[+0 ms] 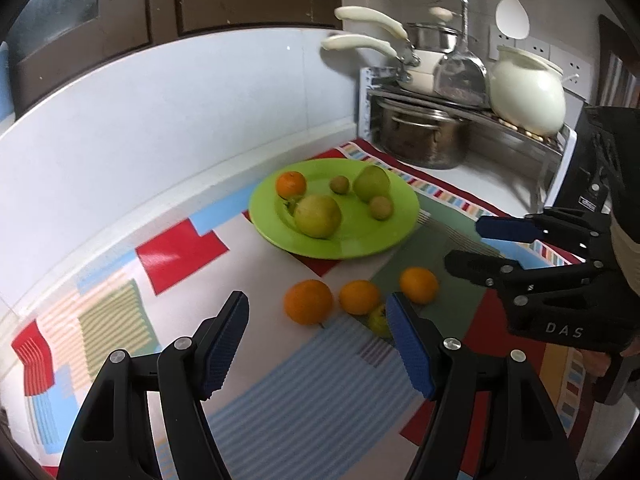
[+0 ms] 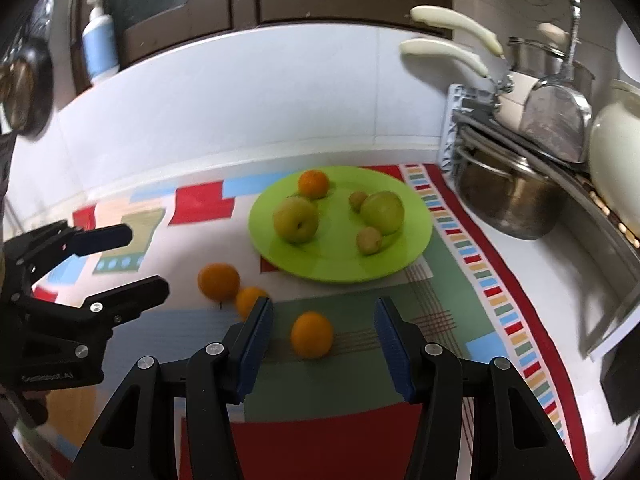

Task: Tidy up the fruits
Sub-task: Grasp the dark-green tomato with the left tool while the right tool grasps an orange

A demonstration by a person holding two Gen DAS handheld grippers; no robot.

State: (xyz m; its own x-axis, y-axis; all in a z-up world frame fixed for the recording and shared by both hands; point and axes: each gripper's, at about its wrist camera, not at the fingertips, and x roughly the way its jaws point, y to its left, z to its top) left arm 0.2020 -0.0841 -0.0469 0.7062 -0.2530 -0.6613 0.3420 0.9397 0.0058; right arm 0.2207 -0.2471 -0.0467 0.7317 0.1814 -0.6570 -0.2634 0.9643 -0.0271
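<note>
On the green plate (image 2: pixel 416 236) lie five fruits: one orange (image 2: pixel 313 184), two apples (image 2: pixel 296 220) and two small brownish fruits (image 2: pixel 369 240). Three more oranges (image 2: pixel 311 335) sit on the patterned mat (image 2: pixel 500 280) just before the plate, with one small green fruit (image 1: pixel 378 320) half hidden beside them. The left gripper (image 1: pixel 316 316) and right gripper (image 2: pixel 324 320) hover above the mat, jaws apart, holding nothing. Pots (image 2: pixel 508 196) stand on a rack at the right.

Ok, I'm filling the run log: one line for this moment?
left tongs: open, empty | right tongs: open, empty | green plate: five fruits | mat: three oranges, one green fruit
</note>
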